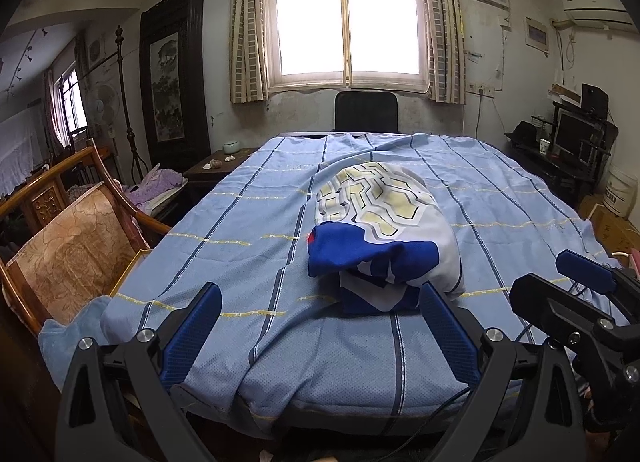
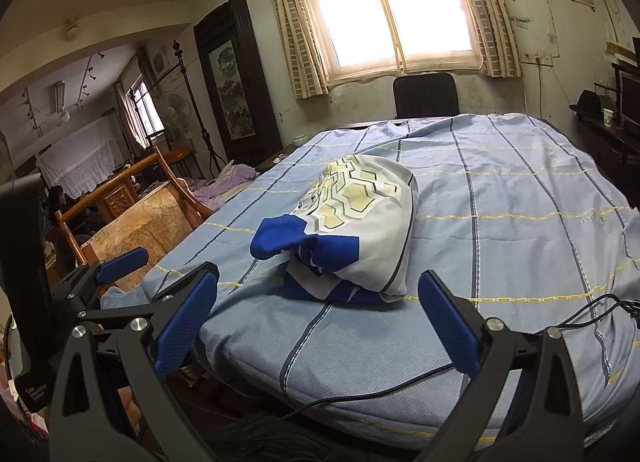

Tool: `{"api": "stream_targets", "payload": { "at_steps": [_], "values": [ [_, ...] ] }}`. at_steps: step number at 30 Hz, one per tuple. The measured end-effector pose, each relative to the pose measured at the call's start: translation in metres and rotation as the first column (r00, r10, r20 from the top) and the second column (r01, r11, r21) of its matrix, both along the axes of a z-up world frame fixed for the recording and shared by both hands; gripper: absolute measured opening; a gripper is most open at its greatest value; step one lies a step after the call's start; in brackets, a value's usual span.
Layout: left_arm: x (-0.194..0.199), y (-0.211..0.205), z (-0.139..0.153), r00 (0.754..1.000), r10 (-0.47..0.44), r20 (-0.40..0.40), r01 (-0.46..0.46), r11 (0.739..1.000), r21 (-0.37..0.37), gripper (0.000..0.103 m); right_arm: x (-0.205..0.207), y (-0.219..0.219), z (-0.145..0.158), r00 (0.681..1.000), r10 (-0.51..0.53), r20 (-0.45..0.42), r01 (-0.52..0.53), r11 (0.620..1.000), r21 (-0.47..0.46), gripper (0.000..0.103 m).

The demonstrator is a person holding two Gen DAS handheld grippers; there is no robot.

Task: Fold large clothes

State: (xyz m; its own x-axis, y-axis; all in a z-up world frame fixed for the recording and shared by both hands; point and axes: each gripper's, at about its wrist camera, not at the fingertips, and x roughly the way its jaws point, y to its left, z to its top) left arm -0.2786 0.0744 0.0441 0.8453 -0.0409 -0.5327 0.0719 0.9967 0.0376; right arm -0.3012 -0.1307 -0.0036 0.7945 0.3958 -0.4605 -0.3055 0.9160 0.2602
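I find the garment lying in a crumpled, rounded heap on the blue striped sheet near the worktop's near edge: white cloth with a grey-and-yellow hexagon print, royal-blue parts bunched at its near side. My left gripper hangs short of the heap, its blue fingers spread wide and holding nothing; my right gripper is likewise wide open and empty, to the right of the left one, just before the near edge.
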Motion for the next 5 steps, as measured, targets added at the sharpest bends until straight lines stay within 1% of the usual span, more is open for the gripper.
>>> {"api": "stream_targets", "payload": {
  "at_steps": [5],
  "values": [
    [-0.0001, 0.0006, 0.0005, 1.000, 0.003, 0.001, -0.003, 1.000, -0.004, 0.099, 0.0003, -0.0008, 0.0005, 1.000, -0.002, -0.001, 0.002, 1.000, 0.001, 0.098]
  ]
}}
